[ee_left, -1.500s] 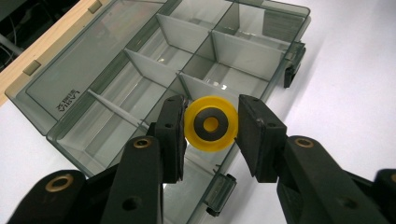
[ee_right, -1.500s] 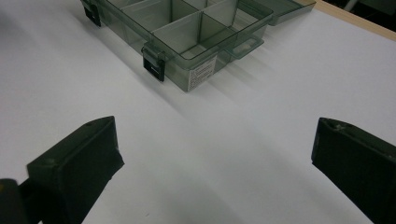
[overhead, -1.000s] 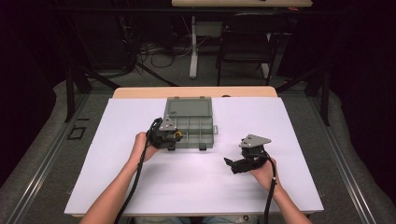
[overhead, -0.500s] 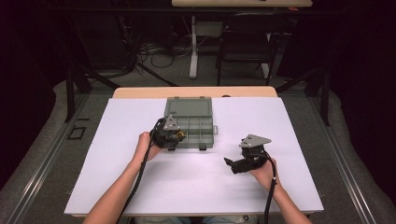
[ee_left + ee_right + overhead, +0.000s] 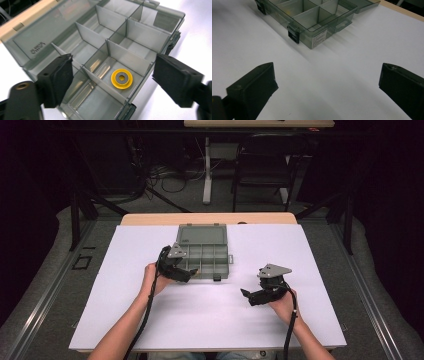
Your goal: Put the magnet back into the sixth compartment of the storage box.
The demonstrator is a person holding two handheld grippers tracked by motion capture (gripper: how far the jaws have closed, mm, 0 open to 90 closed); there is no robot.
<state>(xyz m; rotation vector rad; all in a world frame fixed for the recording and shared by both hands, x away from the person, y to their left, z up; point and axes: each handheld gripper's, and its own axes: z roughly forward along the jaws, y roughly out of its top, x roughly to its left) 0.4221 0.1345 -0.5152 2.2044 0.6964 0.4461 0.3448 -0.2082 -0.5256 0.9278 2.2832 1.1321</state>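
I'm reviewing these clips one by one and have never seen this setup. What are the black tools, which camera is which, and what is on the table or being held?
A person sits at a table covered in white and holds a hand-operated two-jaw gripper in each hand. The high view looks down from above: the left gripper is at the near edge of a grey compartment box whose lid is folded open, and the right gripper is apart from it over bare table. The other two pictures come from cameras riding on each gripper, looking along its black jaws. In the left gripper view the jaws have just been opening; a yellow ring lies in a compartment between and below them, not gripped. The right gripper's jaws stand open on nothing.
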